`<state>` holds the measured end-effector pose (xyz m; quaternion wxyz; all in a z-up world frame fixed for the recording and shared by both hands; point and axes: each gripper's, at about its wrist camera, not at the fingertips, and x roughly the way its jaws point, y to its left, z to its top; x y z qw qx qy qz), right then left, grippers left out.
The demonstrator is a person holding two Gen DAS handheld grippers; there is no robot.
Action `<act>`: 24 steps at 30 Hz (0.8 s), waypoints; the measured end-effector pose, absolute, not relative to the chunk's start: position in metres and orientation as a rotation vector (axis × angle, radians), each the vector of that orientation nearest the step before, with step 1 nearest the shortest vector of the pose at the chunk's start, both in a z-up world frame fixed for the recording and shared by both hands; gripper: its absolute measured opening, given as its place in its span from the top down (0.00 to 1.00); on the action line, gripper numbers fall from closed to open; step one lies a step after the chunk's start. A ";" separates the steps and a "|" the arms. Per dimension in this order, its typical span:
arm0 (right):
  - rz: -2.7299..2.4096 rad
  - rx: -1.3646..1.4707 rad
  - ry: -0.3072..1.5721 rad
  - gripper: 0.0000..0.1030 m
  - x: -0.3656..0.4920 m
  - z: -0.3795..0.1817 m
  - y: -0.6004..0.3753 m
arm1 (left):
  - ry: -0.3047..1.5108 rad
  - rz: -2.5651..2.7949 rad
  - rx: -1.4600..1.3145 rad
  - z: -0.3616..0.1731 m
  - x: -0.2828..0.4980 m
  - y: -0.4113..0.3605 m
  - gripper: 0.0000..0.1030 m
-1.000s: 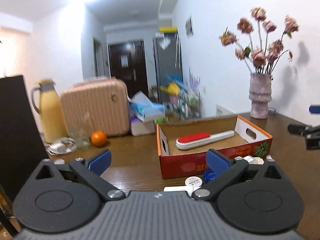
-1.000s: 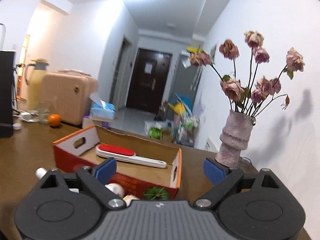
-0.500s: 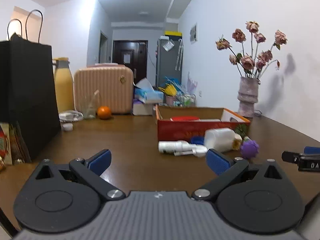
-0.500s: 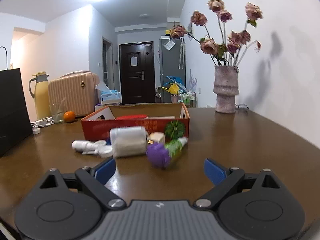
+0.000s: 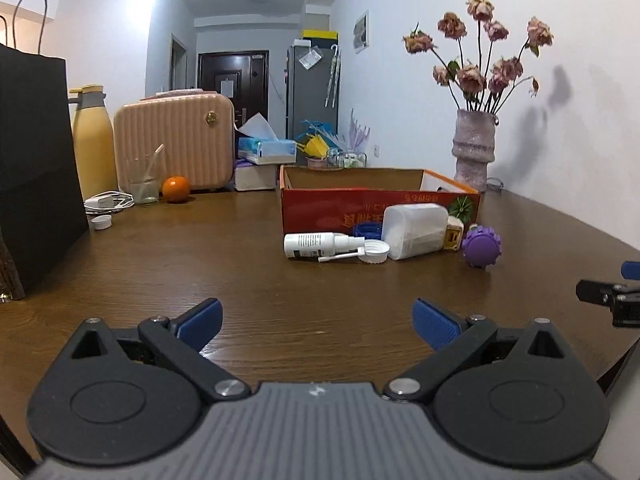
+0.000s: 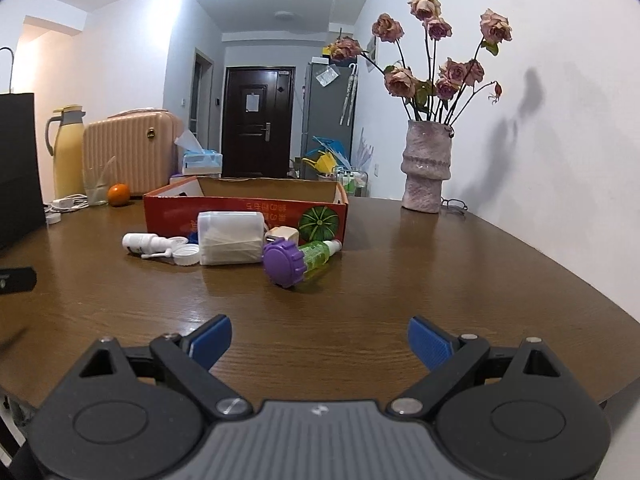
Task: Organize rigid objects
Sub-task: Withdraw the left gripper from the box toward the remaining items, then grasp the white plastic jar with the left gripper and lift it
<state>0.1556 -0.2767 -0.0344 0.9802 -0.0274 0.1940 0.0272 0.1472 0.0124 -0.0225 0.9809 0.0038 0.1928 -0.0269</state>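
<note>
A red cardboard box [image 5: 340,208] [image 6: 168,210] stands mid-table. In front of it lie a white spray bottle [image 5: 314,244] [image 6: 142,242], a white cap [image 5: 374,251] [image 6: 186,257], a white plastic container [image 5: 414,230] [image 6: 230,238], a blue cap [image 5: 368,230], a small beige item [image 5: 454,236] [image 6: 282,234] and a green bottle with a purple cap [image 6: 298,262] [image 5: 480,246]. My left gripper [image 5: 316,320] is open and empty, low over the near table edge. My right gripper [image 6: 320,338] is open and empty, likewise well short of the objects.
A vase of dried roses [image 6: 426,172] [image 5: 474,152] stands at the back right. A black paper bag [image 5: 32,168] stands at the left. A pink case [image 5: 176,140], yellow jug [image 5: 90,136], glass [image 5: 144,180], orange [image 5: 175,189], charger [image 5: 106,202] and tissue box [image 5: 266,150] stand behind.
Both grippers have pulled back from over the box and dropped low toward the near table edge. The box's inside is now hidden and the loose objects in front show.
</note>
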 end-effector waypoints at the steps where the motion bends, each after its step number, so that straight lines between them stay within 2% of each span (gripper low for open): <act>1: 0.054 -0.047 0.392 0.08 0.160 -0.035 -0.276 | 0.395 -0.050 0.012 -0.023 0.151 0.012 0.00; 12: 0.141 -0.045 0.432 0.09 0.219 -0.034 -0.261 | 0.456 -0.064 0.002 -0.020 0.214 0.012 0.00; 16: 0.163 -0.026 0.471 0.12 0.248 -0.034 -0.260 | 0.491 -0.078 -0.021 -0.020 0.250 0.011 0.00; 20: 0.185 -0.012 0.504 0.19 0.275 -0.037 -0.260 | 0.500 -0.047 -0.027 -0.020 0.286 0.013 0.00; 24: 0.188 0.001 0.517 0.20 0.299 -0.037 -0.261 | 0.536 -0.071 -0.094 -0.019 0.317 0.020 0.00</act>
